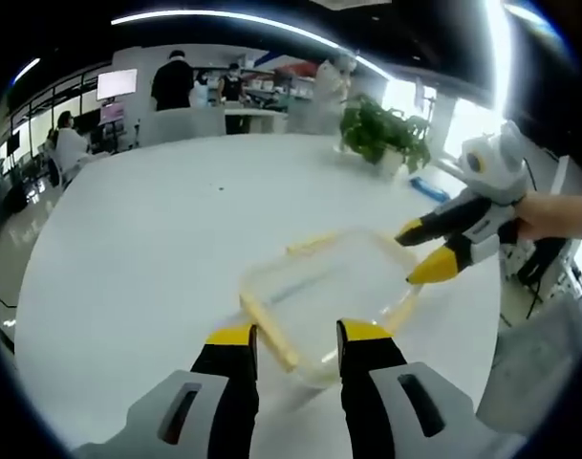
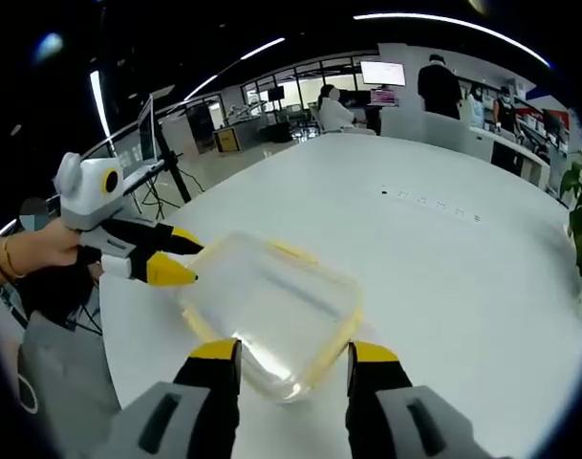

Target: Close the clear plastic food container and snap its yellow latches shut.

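Container [image 1: 334, 292] lidded, mid-table [image 1: 147, 249]; left gripper [image 1: 297, 335], right gripper [image 2: 293, 351] jaws apart at opposite edges.

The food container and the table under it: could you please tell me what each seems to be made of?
Food container: looks like clear, slightly frosted plastic, since the white surface shows through it; its yellow latches look like opaque plastic. Table: smooth white top with soft reflections, probably laminate or painted board, though the material cannot be told for sure.
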